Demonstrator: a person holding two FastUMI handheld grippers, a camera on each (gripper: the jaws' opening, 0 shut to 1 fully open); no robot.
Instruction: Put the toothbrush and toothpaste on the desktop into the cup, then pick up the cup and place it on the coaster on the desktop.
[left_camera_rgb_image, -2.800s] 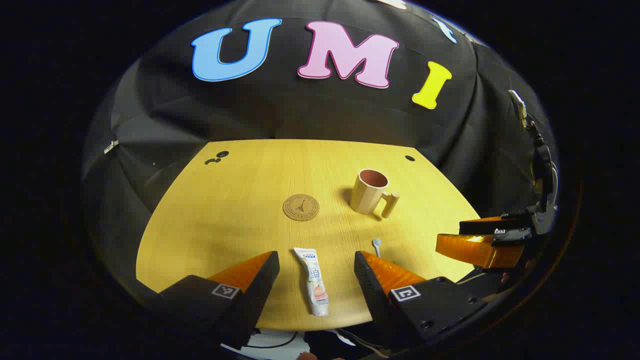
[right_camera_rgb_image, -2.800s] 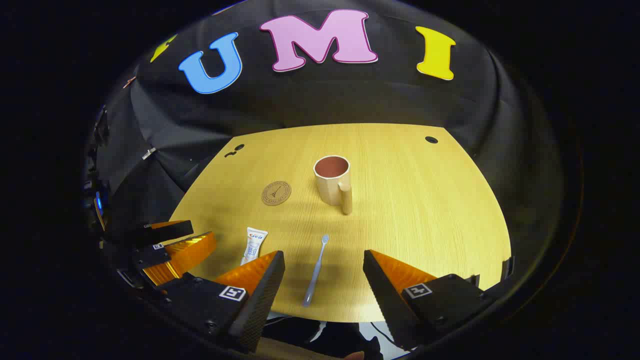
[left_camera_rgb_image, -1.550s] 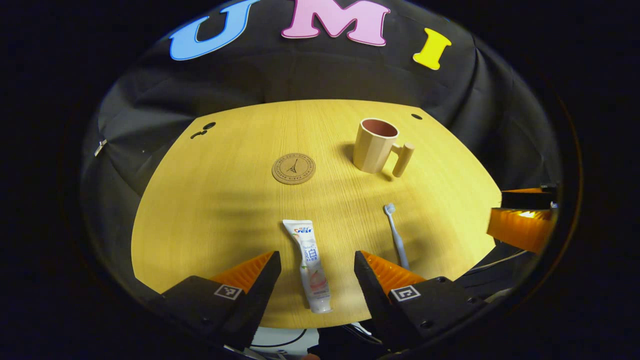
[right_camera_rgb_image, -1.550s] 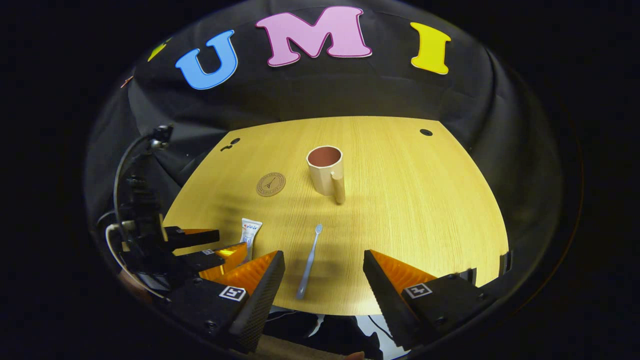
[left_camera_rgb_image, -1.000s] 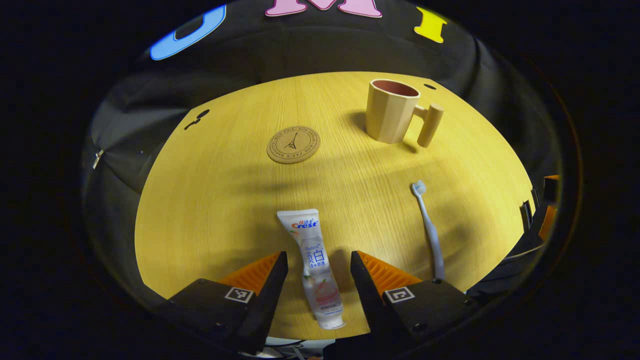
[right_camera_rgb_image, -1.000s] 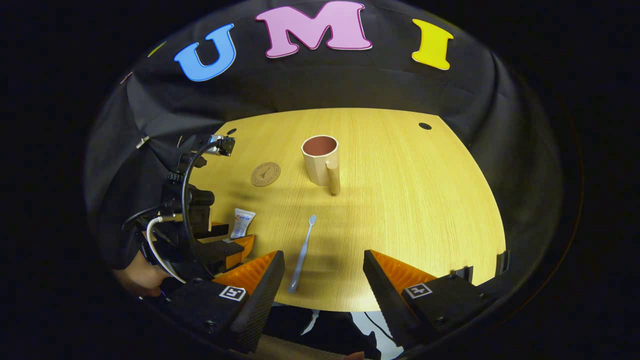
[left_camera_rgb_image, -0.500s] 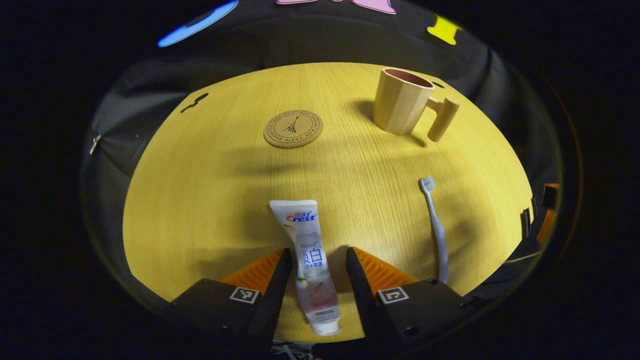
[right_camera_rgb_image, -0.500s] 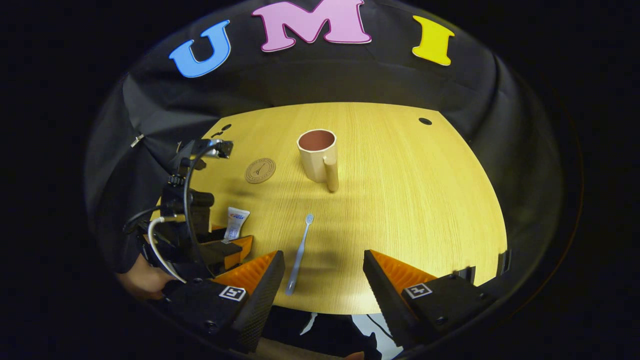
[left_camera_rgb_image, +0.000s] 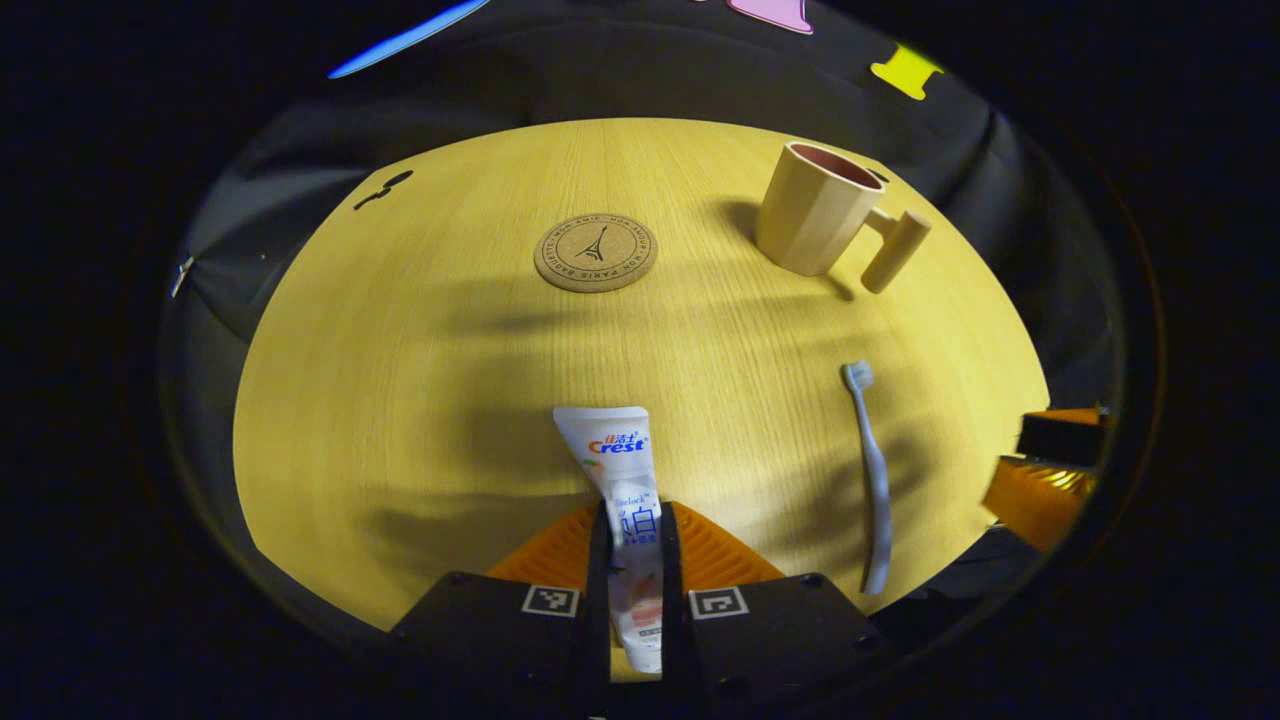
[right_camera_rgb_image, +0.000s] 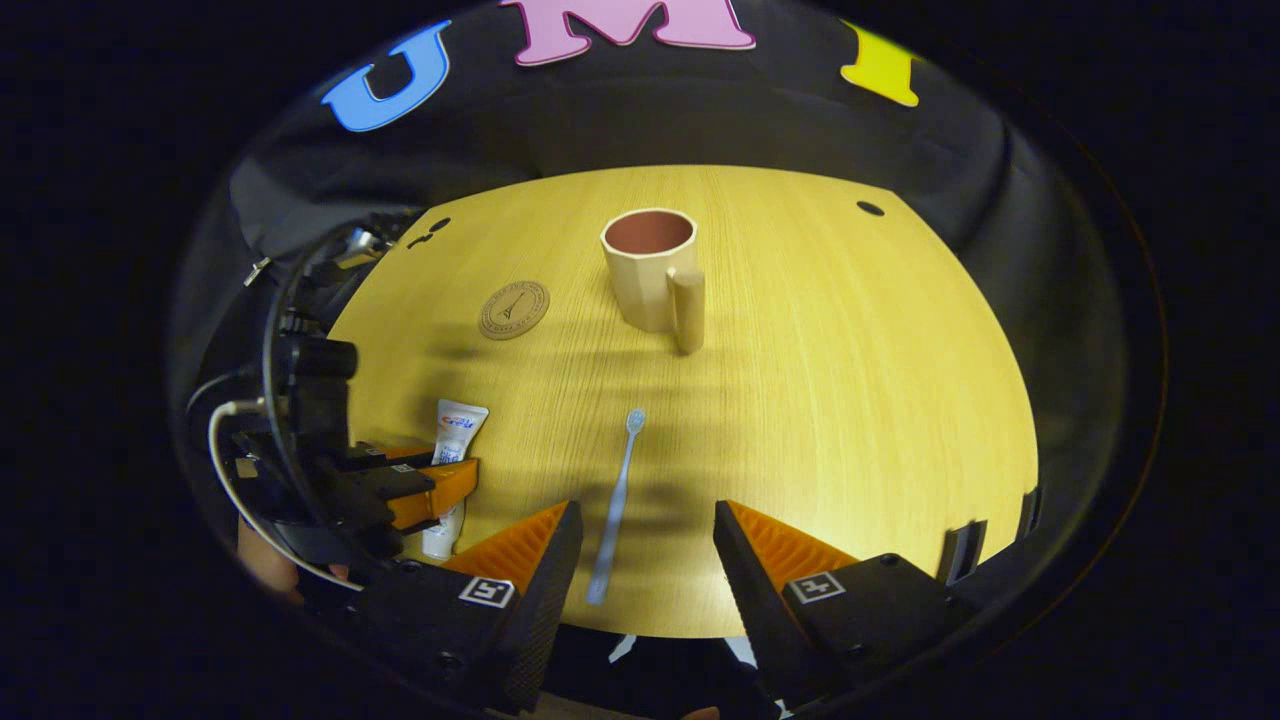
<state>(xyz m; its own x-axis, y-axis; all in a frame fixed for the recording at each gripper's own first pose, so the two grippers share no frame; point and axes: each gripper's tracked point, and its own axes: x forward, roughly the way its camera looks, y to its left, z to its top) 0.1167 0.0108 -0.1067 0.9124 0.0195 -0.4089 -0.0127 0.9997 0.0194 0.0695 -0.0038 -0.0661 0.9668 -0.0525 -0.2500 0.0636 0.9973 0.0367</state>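
A white toothpaste tube (left_camera_rgb_image: 622, 470) lies flat near the desk's front edge, and my left gripper (left_camera_rgb_image: 632, 540) is shut on its lower half. In the right gripper view the same tube (right_camera_rgb_image: 455, 430) sits pinched in that left gripper (right_camera_rgb_image: 415, 490). A pale blue toothbrush (right_camera_rgb_image: 616, 500) lies lengthwise between the open fingers of my right gripper (right_camera_rgb_image: 645, 545), bristles pointing away; the toothbrush (left_camera_rgb_image: 868, 470) also shows right of the tube. The beige cup (right_camera_rgb_image: 650, 265) with a peg handle stands upright farther back. A round cork coaster (right_camera_rgb_image: 513, 309) lies to its left.
The yellow wooden desk (right_camera_rgb_image: 850, 400) has small dark holes near its far corners. A hand (right_camera_rgb_image: 265, 565) holds the left gripper, with a cable looping over it. Black cloth walls close in the back and sides.
My left gripper has dropped toward the desk and closed on the toothpaste tube. My right gripper has come lower and forward over the toothbrush, staying open.
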